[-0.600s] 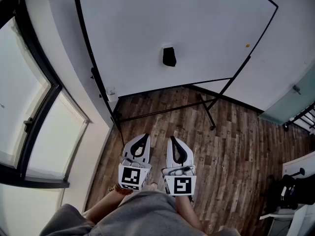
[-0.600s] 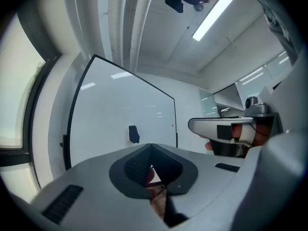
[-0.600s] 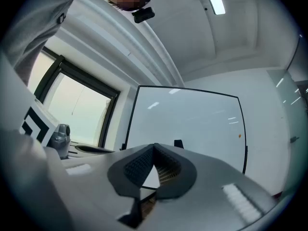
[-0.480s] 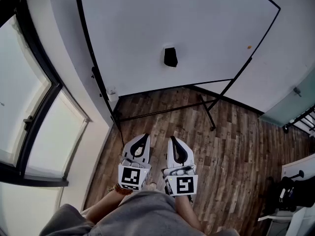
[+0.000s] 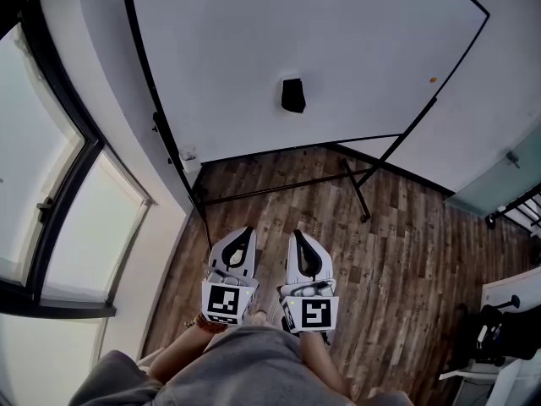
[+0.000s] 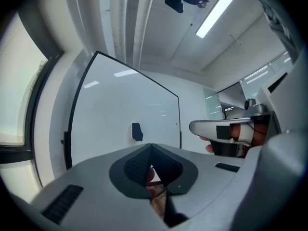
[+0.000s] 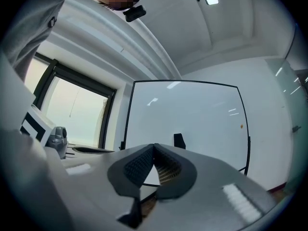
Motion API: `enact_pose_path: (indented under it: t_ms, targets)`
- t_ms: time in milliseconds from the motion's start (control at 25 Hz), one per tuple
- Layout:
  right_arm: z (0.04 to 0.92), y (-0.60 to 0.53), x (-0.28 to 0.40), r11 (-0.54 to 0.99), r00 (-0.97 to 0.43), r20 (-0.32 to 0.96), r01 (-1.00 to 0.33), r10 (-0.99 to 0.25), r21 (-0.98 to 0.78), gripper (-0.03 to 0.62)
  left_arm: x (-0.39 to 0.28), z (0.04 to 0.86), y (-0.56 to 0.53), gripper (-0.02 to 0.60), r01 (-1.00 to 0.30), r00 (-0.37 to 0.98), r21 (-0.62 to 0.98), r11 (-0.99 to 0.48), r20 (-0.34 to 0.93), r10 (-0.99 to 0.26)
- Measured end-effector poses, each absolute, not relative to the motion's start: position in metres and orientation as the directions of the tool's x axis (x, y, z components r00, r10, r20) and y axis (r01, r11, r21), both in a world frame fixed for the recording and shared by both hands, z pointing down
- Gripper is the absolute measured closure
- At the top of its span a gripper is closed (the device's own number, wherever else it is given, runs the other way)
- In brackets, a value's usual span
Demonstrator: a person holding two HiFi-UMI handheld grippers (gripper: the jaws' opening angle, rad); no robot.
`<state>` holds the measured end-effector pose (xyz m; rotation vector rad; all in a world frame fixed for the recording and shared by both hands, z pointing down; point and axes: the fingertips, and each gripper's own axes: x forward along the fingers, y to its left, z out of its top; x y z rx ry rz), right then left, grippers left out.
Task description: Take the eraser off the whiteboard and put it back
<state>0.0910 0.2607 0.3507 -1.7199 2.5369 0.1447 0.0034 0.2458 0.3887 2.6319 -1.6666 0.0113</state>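
The left tool [image 5: 243,232] and right tool [image 5: 297,236] have their jaws together on nothing. The eraser [image 5: 292,96] sits on the whiteboard [image 5: 363,49], well apart from both. Approach squarely and spread one tool's jaws before they reach the eraser's sides.

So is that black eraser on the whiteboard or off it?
On. The eraser sits against the whiteboard, well apart from the left gripper and right gripper, both shut and empty.

Dark eraser [image 5: 292,96] stuck upright mid-whiteboard [image 5: 355,49], untouched.
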Motion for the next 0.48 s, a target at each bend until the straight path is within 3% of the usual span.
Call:
enact_pose_path:
  t_ms: [480]
  targets:
    - [0.361,0.237,0.099,0.398,-0.393,-0.087,-0.916,-0.916,-0.049,0.583,0.010,0.393,0.228,0.575,-0.909,0.417,0.005,-0.417,0.033,-0.908]
